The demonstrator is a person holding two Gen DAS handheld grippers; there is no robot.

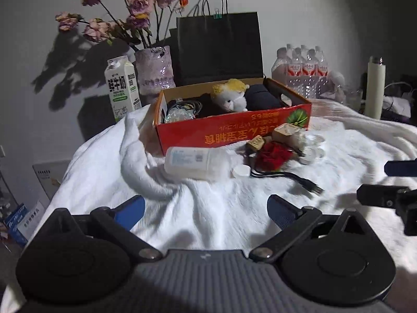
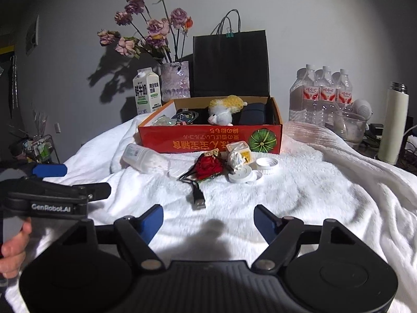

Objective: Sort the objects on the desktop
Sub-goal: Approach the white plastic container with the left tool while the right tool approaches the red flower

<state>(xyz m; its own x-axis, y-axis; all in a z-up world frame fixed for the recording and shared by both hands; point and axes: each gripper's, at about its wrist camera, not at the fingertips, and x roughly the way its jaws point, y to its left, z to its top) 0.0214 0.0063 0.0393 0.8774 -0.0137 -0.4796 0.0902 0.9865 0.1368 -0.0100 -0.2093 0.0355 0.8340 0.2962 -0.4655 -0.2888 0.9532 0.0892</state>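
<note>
A red cardboard box (image 1: 234, 130) (image 2: 208, 140) stands open on the white blanket (image 1: 208, 208), with a plush toy (image 1: 230, 96) (image 2: 221, 114), dark cloth and cables inside. In front of it lie a white plastic bottle (image 1: 192, 161) (image 2: 143, 157) on its side, a red rose (image 1: 271, 156) (image 2: 208, 167), a black USB cable (image 1: 299, 180) (image 2: 198, 198), white lids (image 2: 243, 176) and a small yellow box (image 2: 239, 151). My left gripper (image 1: 206, 208) is open and empty, short of the bottle. My right gripper (image 2: 208, 216) is open and empty too, just short of the cable's plug.
Behind the box stand a milk carton (image 1: 122, 88), a vase of dried flowers (image 1: 155, 70) and a black paper bag (image 1: 219, 49). A pack of water bottles (image 2: 320, 96), a glass bowl (image 2: 349, 127) and a white flask (image 2: 392, 125) are at the right. The blanket's left edge drops off.
</note>
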